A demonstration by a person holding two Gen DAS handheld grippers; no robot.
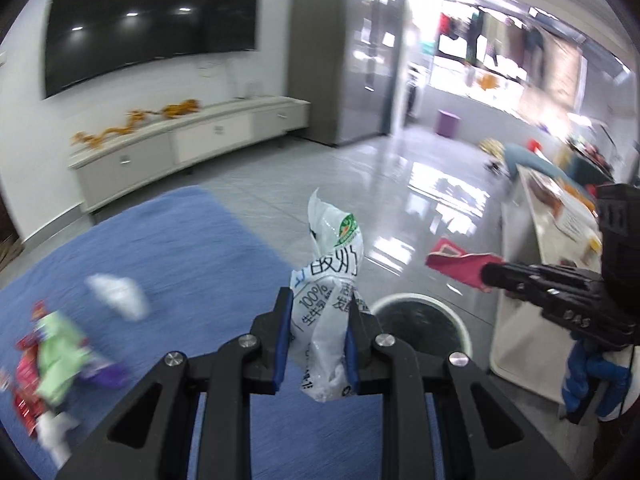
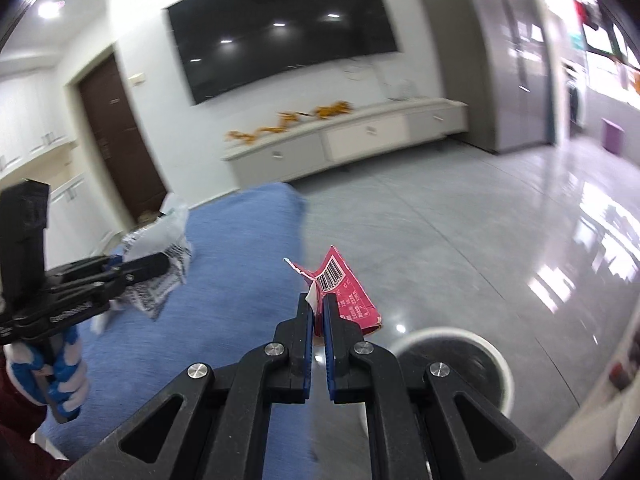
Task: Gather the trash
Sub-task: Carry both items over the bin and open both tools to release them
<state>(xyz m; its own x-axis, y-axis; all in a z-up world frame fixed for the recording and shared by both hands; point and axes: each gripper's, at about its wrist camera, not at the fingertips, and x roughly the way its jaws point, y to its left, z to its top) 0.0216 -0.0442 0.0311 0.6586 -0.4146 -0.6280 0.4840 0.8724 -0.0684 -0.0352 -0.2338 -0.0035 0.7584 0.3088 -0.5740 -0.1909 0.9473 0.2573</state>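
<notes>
My left gripper (image 1: pixel 318 300) is shut on a crumpled white plastic milk bag (image 1: pixel 330 280) with black print, held in the air just left of a round white trash bin (image 1: pixel 460 320) on the floor. My right gripper (image 2: pixel 319 300) is shut on a red wrapper (image 2: pixel 346 296) with a barcode, held above and left of the same bin (image 2: pixel 500 364). The right gripper with its red wrapper (image 1: pixel 460 264) shows at the right of the left wrist view. The left gripper with the white bag (image 2: pixel 160 256) shows at the left of the right wrist view.
A blue cloth surface (image 1: pixel 160 248) carries more trash: a white scrap (image 1: pixel 118 294) and a pile of red, green and purple wrappers (image 1: pixel 52 352). A pale box (image 1: pixel 528 260) stands right of the bin. A low TV cabinet (image 1: pixel 180 144) lines the far wall across glossy grey floor.
</notes>
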